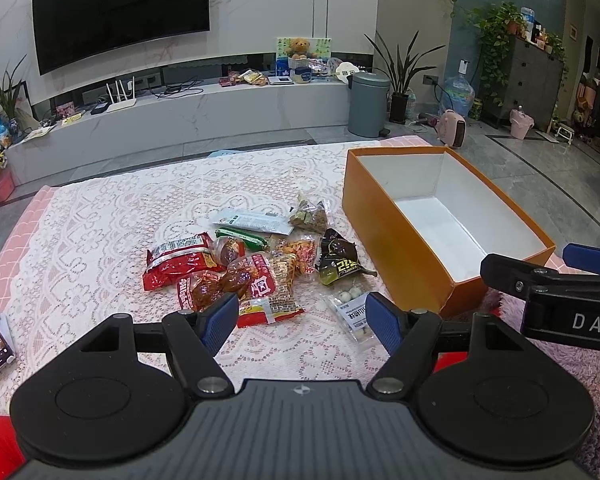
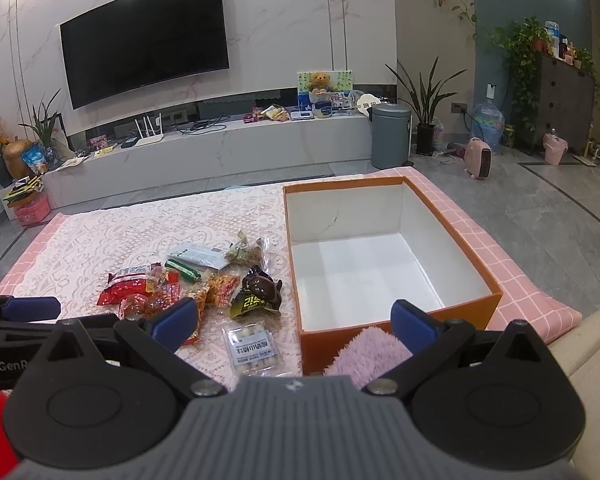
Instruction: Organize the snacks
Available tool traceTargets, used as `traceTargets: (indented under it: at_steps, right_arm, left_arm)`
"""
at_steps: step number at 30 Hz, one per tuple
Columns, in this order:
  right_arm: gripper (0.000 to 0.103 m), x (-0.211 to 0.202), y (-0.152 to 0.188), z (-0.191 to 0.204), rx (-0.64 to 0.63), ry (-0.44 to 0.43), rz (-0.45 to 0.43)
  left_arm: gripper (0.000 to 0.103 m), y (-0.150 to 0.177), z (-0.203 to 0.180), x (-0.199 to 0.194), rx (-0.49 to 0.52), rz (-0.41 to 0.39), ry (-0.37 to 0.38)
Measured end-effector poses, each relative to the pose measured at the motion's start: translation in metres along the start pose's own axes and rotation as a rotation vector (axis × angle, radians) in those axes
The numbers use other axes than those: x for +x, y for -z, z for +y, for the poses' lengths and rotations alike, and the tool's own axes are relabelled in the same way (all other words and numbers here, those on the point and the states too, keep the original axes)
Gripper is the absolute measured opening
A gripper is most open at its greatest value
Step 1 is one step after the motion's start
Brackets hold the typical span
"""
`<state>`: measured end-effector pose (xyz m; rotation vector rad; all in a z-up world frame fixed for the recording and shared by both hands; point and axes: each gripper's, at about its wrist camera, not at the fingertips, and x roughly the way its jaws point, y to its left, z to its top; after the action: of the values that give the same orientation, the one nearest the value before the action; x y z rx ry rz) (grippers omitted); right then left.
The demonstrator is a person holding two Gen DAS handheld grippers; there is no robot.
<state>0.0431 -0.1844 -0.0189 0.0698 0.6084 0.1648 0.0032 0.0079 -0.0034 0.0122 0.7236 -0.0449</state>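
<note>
Crinkly plastic snack packets (image 1: 256, 264) lie beside a rectangular orange cardboard box (image 2: 496, 280).

right gripper (image 2: 296, 322) wide open, nothing held; snack packets (image 2: 188, 280) piled on lace tablecloth (image 2: 140, 232) beside empty orange box (image 2: 496, 300).

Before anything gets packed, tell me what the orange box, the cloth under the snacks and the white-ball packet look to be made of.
Orange box: likely stiff cardboard, matte orange outside, white inside; thin straight walls, a crease on the inner wall.
Cloth: white lace, openwork pattern, over a pink checked cover, probably fabric.
White-ball packet: clear glossy plastic film; the balls show through and it glints.
</note>
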Motion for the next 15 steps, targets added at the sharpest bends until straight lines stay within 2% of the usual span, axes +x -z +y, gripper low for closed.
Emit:
traceTargets:
  at_steps: [15]
  right_arm:
    - [0.1,0.002,0.0004,-0.0009,0.009,0.003,0.009]
  left_arm:
    - [0.085,0.0003,0.0008,0.0002,-0.001,0.0,0.001]
